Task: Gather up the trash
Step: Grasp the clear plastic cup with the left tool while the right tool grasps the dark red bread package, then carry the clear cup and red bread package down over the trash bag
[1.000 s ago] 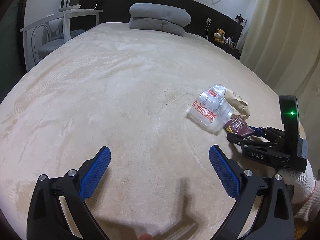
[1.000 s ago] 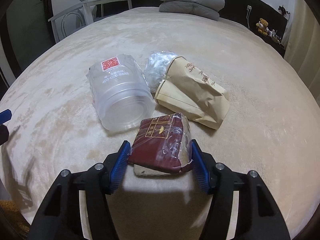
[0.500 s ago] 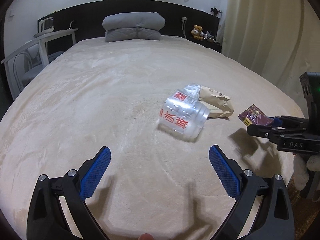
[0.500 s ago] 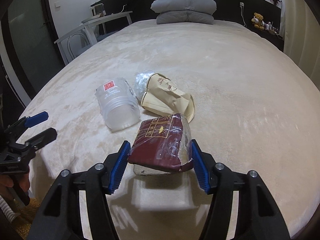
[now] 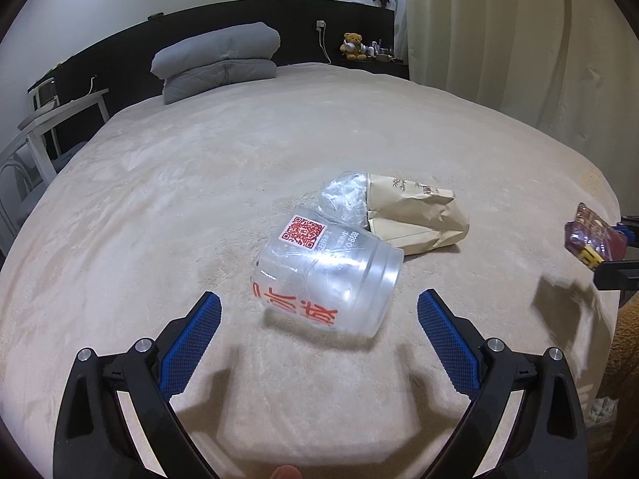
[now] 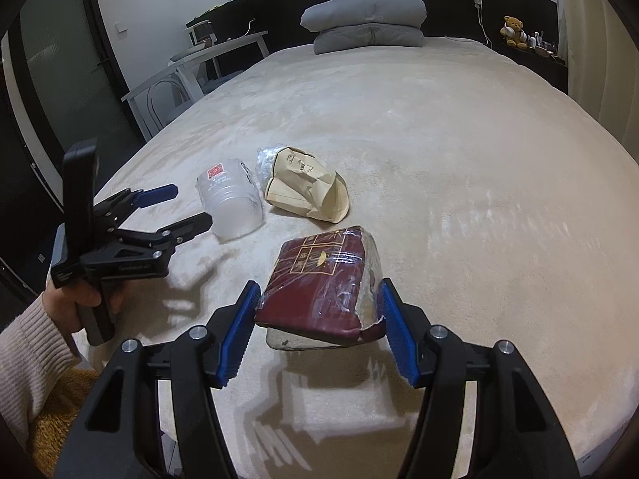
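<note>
Right gripper [image 6: 317,329]: pads pinch a dark red wrapped packet [image 6: 319,285], raised off the bed [image 6: 479,159]
Left gripper [image 5: 319,339]: fingers spread, nothing between
Clear plastic cup [image 5: 327,279]: on its side, 12 o'clock of left gripper
Paper bag [image 5: 415,215]: 1 o'clock, touching cup

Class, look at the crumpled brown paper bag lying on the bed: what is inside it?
Crinkled clear plastic sticks out of the open mouth of the brown paper bag, next to the clear plastic jar. The paper covers everything deeper inside, so any further contents cannot be seen.
</note>
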The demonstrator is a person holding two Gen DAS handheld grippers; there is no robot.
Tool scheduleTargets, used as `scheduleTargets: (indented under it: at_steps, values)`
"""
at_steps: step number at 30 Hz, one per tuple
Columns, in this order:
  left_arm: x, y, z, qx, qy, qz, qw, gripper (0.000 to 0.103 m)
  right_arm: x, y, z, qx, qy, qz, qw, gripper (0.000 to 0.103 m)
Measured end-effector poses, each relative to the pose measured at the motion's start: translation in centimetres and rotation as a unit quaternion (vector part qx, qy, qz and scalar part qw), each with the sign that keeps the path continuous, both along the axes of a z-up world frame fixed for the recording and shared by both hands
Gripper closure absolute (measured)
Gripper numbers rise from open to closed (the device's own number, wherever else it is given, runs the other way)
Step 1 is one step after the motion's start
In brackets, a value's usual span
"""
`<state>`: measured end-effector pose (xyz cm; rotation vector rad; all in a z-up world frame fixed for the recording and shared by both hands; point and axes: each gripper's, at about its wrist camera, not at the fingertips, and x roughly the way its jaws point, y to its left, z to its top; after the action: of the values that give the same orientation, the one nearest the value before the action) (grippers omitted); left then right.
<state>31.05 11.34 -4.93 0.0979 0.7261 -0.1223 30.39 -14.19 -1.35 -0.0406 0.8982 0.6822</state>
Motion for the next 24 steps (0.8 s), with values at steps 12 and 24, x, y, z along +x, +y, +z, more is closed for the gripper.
scheduleTargets:
  at_steps: [12, 24]
  values:
    - [3.5, -0.9, -1.2, 0.023, 0.026, -0.038, 0.9987, 0.01, -0.3, -1.2, 0.1, 0.009, 0.015, 0.018, 1.0, 0.043]
    - [0.2, -0.3, 0.8, 0.001, 0.002, -0.008, 1.0, 0.025, 0.1, -1.5, 0.1, 0.016, 0.019, 0.001, 1.0, 0.043]
